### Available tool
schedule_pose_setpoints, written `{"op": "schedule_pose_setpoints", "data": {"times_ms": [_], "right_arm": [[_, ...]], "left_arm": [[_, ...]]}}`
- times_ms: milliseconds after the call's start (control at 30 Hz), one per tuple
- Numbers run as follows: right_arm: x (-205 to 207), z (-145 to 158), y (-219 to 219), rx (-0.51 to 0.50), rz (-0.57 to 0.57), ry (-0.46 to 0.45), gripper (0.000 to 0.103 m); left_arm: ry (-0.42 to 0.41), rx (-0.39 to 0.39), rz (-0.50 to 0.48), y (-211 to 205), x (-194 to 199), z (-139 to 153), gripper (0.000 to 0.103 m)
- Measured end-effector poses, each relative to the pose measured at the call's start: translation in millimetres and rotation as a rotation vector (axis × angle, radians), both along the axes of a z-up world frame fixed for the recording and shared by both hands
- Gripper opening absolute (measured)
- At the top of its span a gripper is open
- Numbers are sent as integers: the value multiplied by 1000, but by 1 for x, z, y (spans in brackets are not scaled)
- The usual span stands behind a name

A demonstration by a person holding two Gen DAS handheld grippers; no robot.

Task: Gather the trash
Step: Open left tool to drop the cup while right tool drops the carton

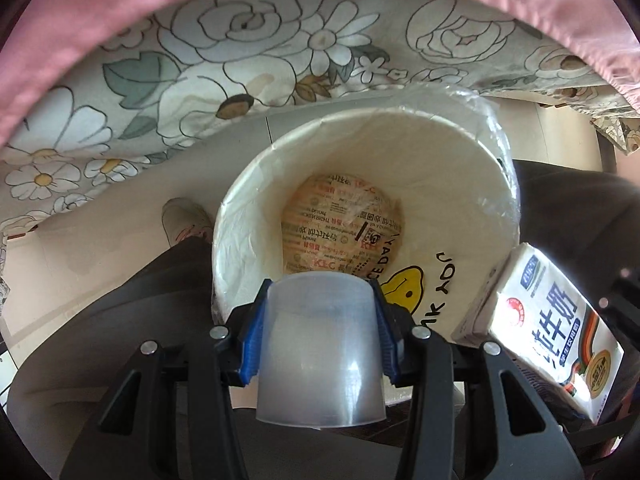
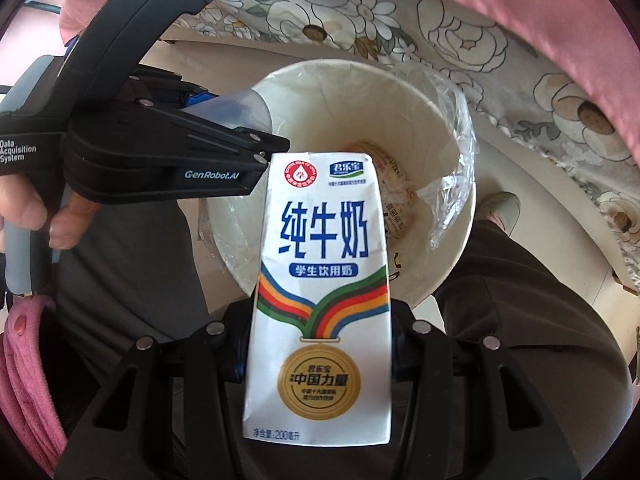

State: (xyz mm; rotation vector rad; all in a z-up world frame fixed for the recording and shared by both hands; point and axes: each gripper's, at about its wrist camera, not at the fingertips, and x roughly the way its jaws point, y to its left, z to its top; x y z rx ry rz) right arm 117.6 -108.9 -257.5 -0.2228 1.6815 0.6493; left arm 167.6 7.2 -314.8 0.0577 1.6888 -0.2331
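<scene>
A white bin lined with clear plastic stands on the floor below both grippers, with a printed food wrapper at its bottom. My left gripper is shut on a translucent plastic cup, held over the bin's near rim. My right gripper is shut on a white milk carton, which hangs over the bin too. The carton shows at the right in the left wrist view; the left gripper with the cup shows at the left in the right wrist view.
A floral bedsheet hangs down behind the bin under a pink cover. The person's dark trouser legs flank the bin, and a pale shoe rests on the beige floor to its left. A hand holds the left gripper's handle.
</scene>
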Motion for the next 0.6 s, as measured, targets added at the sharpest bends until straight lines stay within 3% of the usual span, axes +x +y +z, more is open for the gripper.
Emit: {"op": "schedule_pose_setpoints", "data": {"times_ms": [467, 600], "right_arm": [[23, -81, 11, -73, -110, 200, 49], [30, -97, 15, -111, -107, 203, 49]], "left_arm": [[160, -20, -19, -13, 6, -65, 48], [191, -1, -45, -17, 7, -76, 49]]}}
